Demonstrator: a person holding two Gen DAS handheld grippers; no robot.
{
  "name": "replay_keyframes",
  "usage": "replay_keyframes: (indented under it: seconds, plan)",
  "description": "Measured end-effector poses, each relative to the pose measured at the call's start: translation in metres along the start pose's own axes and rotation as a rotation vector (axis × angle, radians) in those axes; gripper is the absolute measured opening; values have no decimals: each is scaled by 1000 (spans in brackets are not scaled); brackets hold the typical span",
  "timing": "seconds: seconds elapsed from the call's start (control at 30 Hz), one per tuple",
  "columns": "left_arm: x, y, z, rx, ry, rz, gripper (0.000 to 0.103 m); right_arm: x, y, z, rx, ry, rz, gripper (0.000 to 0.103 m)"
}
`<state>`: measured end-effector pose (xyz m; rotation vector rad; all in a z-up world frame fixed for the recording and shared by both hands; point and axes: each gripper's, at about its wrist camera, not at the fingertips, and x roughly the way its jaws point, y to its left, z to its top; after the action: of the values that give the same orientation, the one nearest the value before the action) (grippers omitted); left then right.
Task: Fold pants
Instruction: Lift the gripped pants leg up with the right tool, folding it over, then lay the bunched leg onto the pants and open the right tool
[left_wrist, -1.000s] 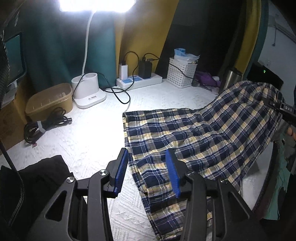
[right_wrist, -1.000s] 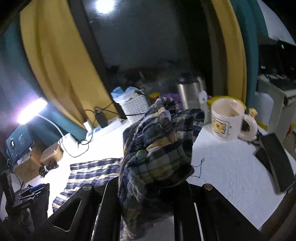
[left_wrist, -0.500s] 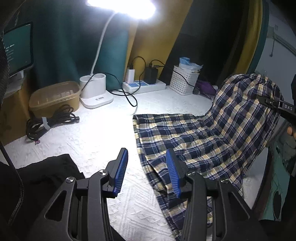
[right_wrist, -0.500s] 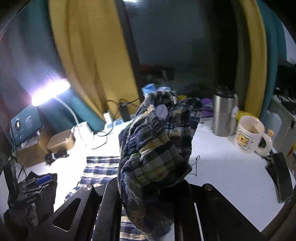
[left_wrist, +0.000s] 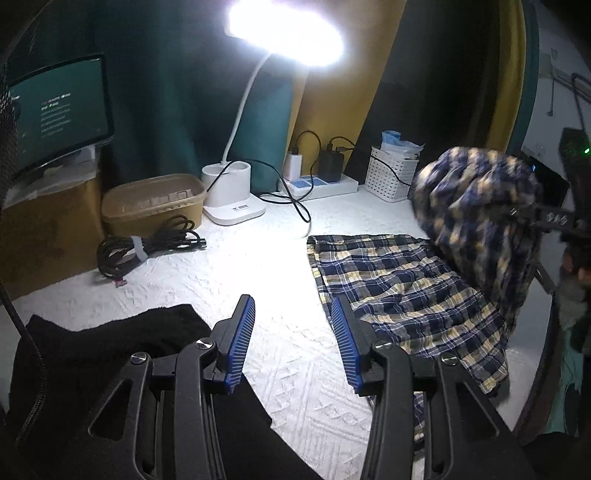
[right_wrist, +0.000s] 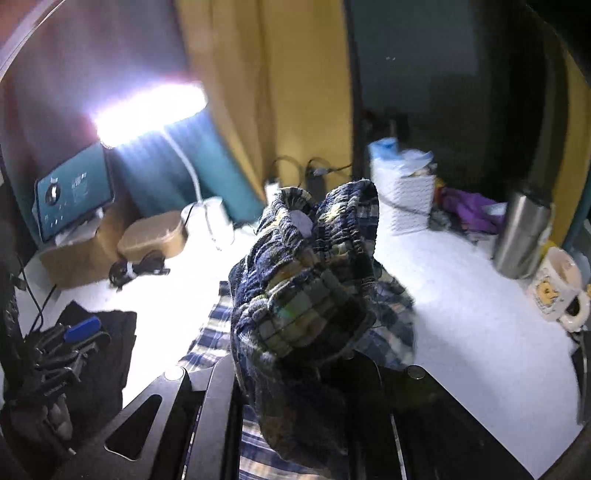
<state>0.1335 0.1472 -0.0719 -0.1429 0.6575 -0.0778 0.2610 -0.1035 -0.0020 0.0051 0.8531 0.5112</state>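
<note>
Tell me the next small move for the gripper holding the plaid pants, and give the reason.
Probably carry the right hand-held gripper, shut on the bunched waistband of the blue and yellow plaid pants, further across toward the flat leg end and lower it: that end is lifted off the white textured tabletop and the fold is unfinished.

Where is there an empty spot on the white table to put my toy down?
The biggest bare patch lies between the cable bundle, the lamp base and the plaid pants. Another lies right of the pants, before the steel flask and mug. The back edge is crowded: power strip, basket, tub.
</note>
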Motion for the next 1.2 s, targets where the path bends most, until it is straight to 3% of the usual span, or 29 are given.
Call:
replay_keyframes:
  seconds: [0.27, 0.77, 1.2]
  plan:
    - [-5, 8, -12, 16, 6, 52, 49, 37, 27, -22, -25, 94, 38, 12]
    - [-5, 12, -18, 4, 30, 48, 49, 76, 46, -47, -38, 196, 53, 12]
    - [-2, 0, -17, 16, 60, 65, 49, 75, 44, -52, -66, 197, 75, 16]
